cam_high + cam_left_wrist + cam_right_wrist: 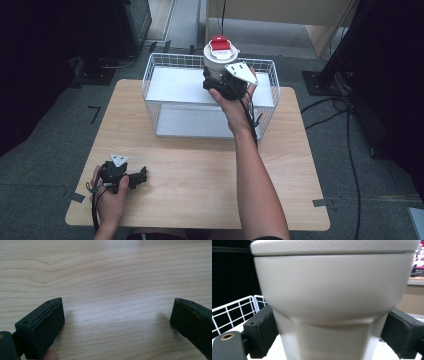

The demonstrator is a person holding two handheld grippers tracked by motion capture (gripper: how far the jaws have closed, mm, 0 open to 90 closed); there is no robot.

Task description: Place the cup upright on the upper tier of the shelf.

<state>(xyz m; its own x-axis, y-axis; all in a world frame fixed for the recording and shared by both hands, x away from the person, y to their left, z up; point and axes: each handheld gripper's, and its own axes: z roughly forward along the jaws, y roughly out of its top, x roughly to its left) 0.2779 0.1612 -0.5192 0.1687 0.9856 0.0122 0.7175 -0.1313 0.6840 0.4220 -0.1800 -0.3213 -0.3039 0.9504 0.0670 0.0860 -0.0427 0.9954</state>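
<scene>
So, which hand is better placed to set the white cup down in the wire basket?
The right. Its gripper is already closed on the cup above the basket. The left gripper rests open on the table, near the person.

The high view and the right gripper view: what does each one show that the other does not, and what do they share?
The high view alone gives the red part on the lid of the white container, the wooden table, the person's hands, and the left gripper resting low near the table's front left. The right gripper view alone gives the close contact: both black pads press the container's narrow lower body under its wide upper part. Both show the right gripper holding the container, and the white wire basket.
</scene>
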